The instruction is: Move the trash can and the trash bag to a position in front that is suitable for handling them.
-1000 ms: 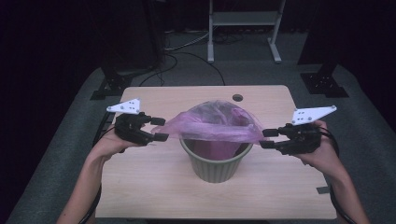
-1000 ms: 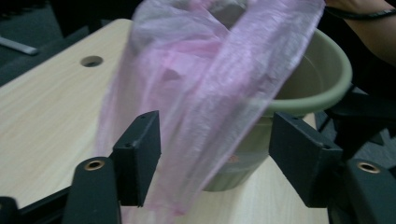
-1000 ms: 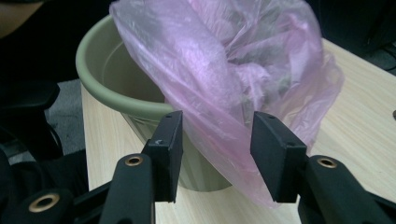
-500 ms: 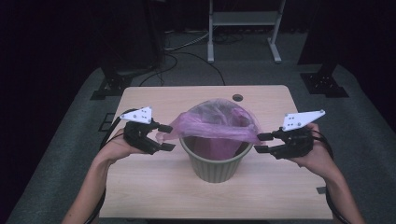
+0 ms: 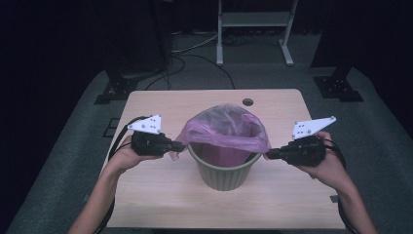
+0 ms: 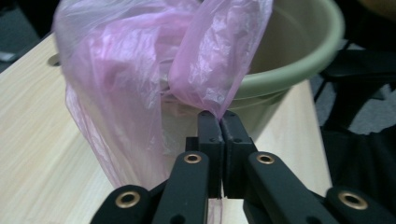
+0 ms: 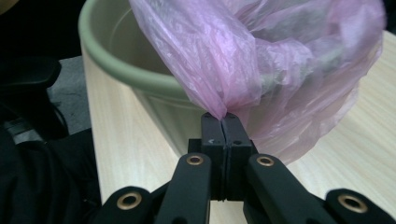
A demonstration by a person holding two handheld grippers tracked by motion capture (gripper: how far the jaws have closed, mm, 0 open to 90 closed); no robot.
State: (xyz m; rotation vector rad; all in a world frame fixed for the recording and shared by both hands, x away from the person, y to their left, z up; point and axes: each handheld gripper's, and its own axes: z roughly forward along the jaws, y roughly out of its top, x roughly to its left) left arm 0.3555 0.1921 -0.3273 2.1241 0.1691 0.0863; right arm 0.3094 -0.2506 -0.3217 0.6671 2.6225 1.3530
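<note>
bag lining work looks about half done, in my judgement. pink plastic bag (image 5: 226, 131) sits inside the green bin (image 5: 224, 170), which stands near the middle of the wooden table (image 5: 146, 195), and its mouth is pulled wide to both sides. left gripper (image 5: 176, 145) has its jaws pressed together on a bunched corner of the bag's edge, just beside the bin's left rim (the left gripper view shows the film coming out right between the closed jaws). right gripper (image 5: 267, 154) pinches the opposite edge in the same way, just beside the right rim. what seems left: the far side of the bag stands up loose above the rim, and both held edges are not yet folded down over the rim.
</note>
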